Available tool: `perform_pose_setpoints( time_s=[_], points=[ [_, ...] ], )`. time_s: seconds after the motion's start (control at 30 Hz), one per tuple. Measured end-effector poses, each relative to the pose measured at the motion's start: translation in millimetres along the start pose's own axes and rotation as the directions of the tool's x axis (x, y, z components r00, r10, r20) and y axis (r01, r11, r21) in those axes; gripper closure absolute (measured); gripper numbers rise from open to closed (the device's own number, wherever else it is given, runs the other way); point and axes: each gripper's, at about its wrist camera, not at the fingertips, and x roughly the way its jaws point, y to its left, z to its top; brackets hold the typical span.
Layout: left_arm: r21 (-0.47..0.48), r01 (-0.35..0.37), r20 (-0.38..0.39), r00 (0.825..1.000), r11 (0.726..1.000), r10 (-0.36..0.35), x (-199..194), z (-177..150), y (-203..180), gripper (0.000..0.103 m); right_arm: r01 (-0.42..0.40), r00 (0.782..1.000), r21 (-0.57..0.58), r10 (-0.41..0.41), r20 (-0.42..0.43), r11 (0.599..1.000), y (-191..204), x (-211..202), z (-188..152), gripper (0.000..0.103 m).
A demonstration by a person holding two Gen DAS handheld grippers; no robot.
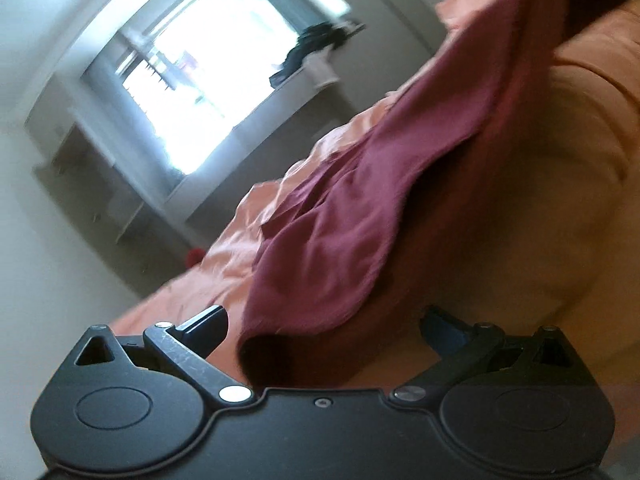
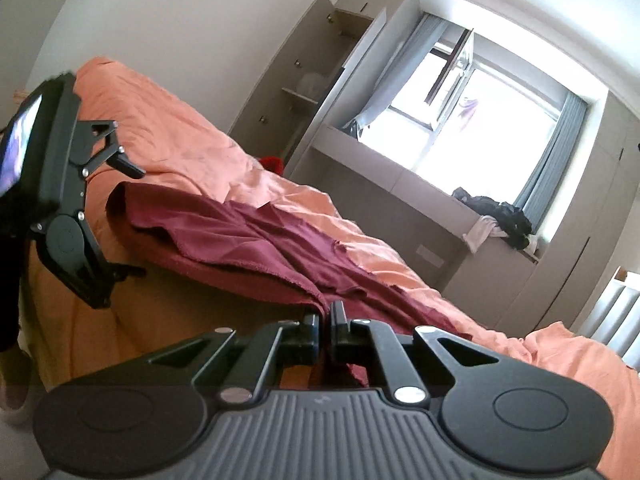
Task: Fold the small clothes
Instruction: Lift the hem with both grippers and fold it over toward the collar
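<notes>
A dark red garment (image 2: 248, 236) lies spread and rumpled on the orange bed cover (image 2: 180, 160). My right gripper (image 2: 325, 322) is shut on the garment's near edge, with cloth pinched between the fingers. My left gripper (image 2: 134, 222) shows at the left of the right wrist view, open, beside the garment's far end. In the left wrist view the left gripper (image 1: 324, 326) is open with the dark red garment (image 1: 332, 240) lying just ahead of its fingers, a fold of cloth reaching between them.
A window (image 2: 480, 128) with grey curtains is behind the bed. A low cabinet ledge (image 2: 432, 196) carries a heap of dark clothes (image 2: 496, 216). An open wardrobe (image 2: 316, 80) stands by the wall. A small red object (image 2: 272, 162) sits past the bed.
</notes>
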Motion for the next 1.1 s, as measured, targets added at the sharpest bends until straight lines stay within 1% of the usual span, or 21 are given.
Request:
perform_pose_setpoints(
  time_s=[0.07, 0.13, 0.17, 0.2, 0.23, 0.27, 0.33, 0.37, 0.4, 0.5, 0.6, 0.67, 0.7, 0.73, 0.83, 0.9, 0.93, 0.97, 1.0, 1.03, 1.1],
  points=[
    [-0.064, -0.013, -0.014, 1.000, 0.998, 0.012, 2.2, -1.5, 12.1, 0.005, 0.004, 1.000, 0.000, -0.004, 0.000, 1.000, -1.3, -4.5, -3.0, 0.098],
    [-0.103, -0.008, -0.010, 1.000, 0.995, 0.007, 1.6, -1.6, 21.3, 0.021, 0.007, 1.000, -0.001, -0.007, -0.007, 1.000, -0.6, -5.0, -7.5, 0.098],
    [-0.117, -0.005, -0.010, 1.000, 0.993, 0.004, 2.2, -2.0, 26.3, 0.026, 0.009, 1.000, -0.005, -0.009, -0.011, 1.000, -1.1, -4.7, -9.8, 0.098],
    [-0.119, -0.006, -0.008, 1.000, 0.993, 0.005, 1.5, -1.9, 28.9, 0.038, 0.011, 1.000, -0.010, -0.011, -0.014, 1.000, 0.4, -3.8, -12.1, 0.098],
    [-0.115, -0.007, -0.004, 1.000, 0.993, 0.007, 0.4, -1.9, 29.1, 0.053, 0.011, 1.000, -0.013, -0.011, -0.020, 1.000, 1.8, -3.8, -16.2, 0.098],
    [-0.104, -0.006, 0.003, 1.000, 0.995, 0.006, -0.2, -2.6, 30.9, 0.060, 0.008, 1.000, -0.010, -0.008, -0.028, 1.000, 3.3, -2.0, -19.1, 0.098],
    [-0.083, 0.002, 0.020, 1.000, 0.997, -0.001, -3.7, -4.2, 32.5, 0.085, 0.002, 0.999, -0.003, -0.002, -0.043, 1.000, 7.3, 0.8, -25.8, 0.098],
    [-0.074, 0.006, 0.032, 0.999, 0.997, -0.004, -5.0, -3.8, 34.1, 0.089, 0.002, 0.999, -0.005, -0.002, -0.052, 1.000, 10.3, 2.0, -30.0, 0.098],
    [-0.067, 0.007, 0.046, 0.999, 0.998, -0.004, -6.1, -2.8, 34.3, 0.097, 0.001, 0.998, -0.009, -0.001, -0.062, 1.000, 13.7, 3.5, -33.9, 0.098],
    [-0.041, -0.014, 0.100, 0.995, 0.999, 0.018, -13.6, 0.8, 39.4, 0.098, 0.002, 0.995, -0.032, -0.005, -0.100, 0.999, 26.7, 11.6, -45.7, 0.098],
    [-0.026, -0.027, 0.124, 0.992, 0.999, 0.030, -15.7, 7.4, 50.2, 0.099, 0.000, 0.988, -0.041, -0.007, -0.157, 0.999, 39.9, 24.8, -57.8, 0.096],
    [-0.034, -0.029, 0.129, 0.991, 0.999, 0.033, -16.3, 14.4, 58.8, 0.099, 0.008, 0.982, -0.054, -0.018, -0.186, 0.998, 49.5, 36.5, -63.3, 0.087],
    [-0.039, -0.029, 0.130, 0.991, 0.999, 0.034, -16.9, 17.2, 63.0, 0.099, 0.019, 0.979, -0.071, -0.032, -0.200, 0.997, 55.4, 41.9, -66.3, 0.079],
    [-0.047, -0.026, 0.131, 0.991, 0.999, 0.032, -16.9, 20.3, 67.7, 0.099, 0.041, 0.975, -0.091, -0.060, -0.213, 0.995, 62.2, 48.2, -69.6, 0.074],
    [-0.083, -0.014, 0.135, 0.991, 0.996, 0.025, -18.0, 30.1, 80.0, 0.099, 0.076, 0.966, -0.113, -0.101, -0.236, 0.991, 73.4, 60.5, -76.0, 0.071],
    [-0.088, -0.013, 0.145, 0.989, 0.996, 0.026, -19.0, 33.6, 85.4, 0.099, 0.096, 0.962, -0.137, -0.128, -0.241, 0.986, 79.6, 64.8, -77.3, 0.066],
    [-0.090, -0.018, 0.154, 0.988, 0.996, 0.032, -21.1, 35.8, 86.8, 0.099, 0.107, 0.960, -0.157, -0.143, -0.241, 0.982, 83.2, 65.6, -78.4, 0.067],
    [-0.096, -0.022, 0.162, 0.986, 0.995, 0.037, -23.2, 37.1, 88.2, 0.099, 0.118, 0.958, -0.176, -0.159, -0.240, 0.977, 85.1, 65.2, -79.1, 0.070],
    [-0.106, -0.023, 0.171, 0.984, 0.994, 0.041, -26.0, 37.1, 89.7, 0.099, 0.134, 0.954, -0.194, -0.179, -0.239, 0.972, 82.5, 64.3, -78.1, 0.084],
    [-0.117, -0.022, 0.180, 0.983, 0.993, 0.043, -29.4, 36.8, 90.9, 0.099, 0.147, 0.953, -0.200, -0.193, -0.234, 0.969, 81.5, 60.9, -77.4, 0.089],
    [-0.136, -0.025, 0.202, 0.978, 0.990, 0.052, -38.4, 33.8, 90.8, 0.099, 0.173, 0.954, -0.191, -0.212, -0.210, 0.966, 72.5, 46.0, -71.9, 0.093]
  ],
)
